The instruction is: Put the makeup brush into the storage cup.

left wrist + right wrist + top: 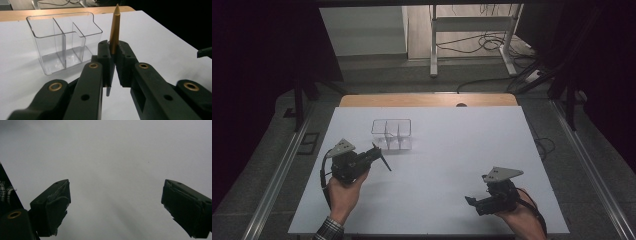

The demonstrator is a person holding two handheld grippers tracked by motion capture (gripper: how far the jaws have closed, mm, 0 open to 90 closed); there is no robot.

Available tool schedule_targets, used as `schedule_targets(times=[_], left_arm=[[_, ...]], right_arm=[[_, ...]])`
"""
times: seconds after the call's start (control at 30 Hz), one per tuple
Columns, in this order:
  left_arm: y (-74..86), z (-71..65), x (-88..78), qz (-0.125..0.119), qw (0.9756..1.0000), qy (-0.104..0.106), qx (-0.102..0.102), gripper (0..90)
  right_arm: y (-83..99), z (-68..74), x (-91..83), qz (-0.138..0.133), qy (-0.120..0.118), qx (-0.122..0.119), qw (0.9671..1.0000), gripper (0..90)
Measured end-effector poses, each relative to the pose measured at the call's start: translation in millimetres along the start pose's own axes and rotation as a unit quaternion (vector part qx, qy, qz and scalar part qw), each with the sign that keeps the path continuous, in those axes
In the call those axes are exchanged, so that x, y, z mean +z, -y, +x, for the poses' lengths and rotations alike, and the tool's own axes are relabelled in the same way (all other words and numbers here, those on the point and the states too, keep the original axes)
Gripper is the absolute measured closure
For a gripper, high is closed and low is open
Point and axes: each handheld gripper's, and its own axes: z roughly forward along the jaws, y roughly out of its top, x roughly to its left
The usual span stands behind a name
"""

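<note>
A gold, pointed pen (115, 25) stands upright between the jaws of my left gripper (113, 53), which is shut on its lower part. In the high view the pen (384, 162) looks thin and dark and sticks out of the left gripper (377, 152) at the left of the table. A clear plastic organizer (392, 134) with three compartments stands just beyond it. The organizer (62, 40) is empty and lies a little left of the pen tip. My right gripper (469, 201) rests low at the front right. Its jaws are open (116, 202), with only the white surface between them.
A white sheet (437, 165) covers the table, with a wooden strip (427, 100) at the far edge. Behind the table stand a white metal frame (472, 25) and loose cables (492, 45) on the floor. Metal rails run along both sides.
</note>
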Motion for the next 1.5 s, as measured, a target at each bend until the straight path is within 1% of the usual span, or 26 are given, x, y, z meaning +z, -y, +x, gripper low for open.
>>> schedule_targets(times=[0.43, 0.77, 1.03, 1.17, 1.5], left_arm=[[-9.8, 5.2, 1.3, -0.006, 0.9999, -0.010, 0.001, 82.7], [-18.1, 8.8, 1.9, -0.008, 0.9999, -0.013, 0.004, 82.7], [-26.5, 9.5, 4.2, -0.004, 0.9998, -0.015, 0.009, 82.7], [-30.8, 10.3, 3.8, -0.004, 0.9998, -0.017, 0.011, 82.7], [-42.6, 16.7, 0.1, -0.007, 0.9995, -0.028, 0.016, 82.7]], right_arm=[[9.0, -2.0, -3.1, 0.001, 0.001, 0.002, 1.0000, 5.4], [14.4, -3.8, -4.6, 0.004, 0.005, 0.003, 1.0000, 4.4], [16.2, -4.4, -4.1, 0.009, 0.011, -0.001, 0.9999, 4.1], [16.7, -5.0, -3.7, 0.011, 0.013, 0.002, 0.9999, 4.1], [17.1, -5.7, -3.0, 0.014, 0.019, 0.000, 0.9997, 4.0]])
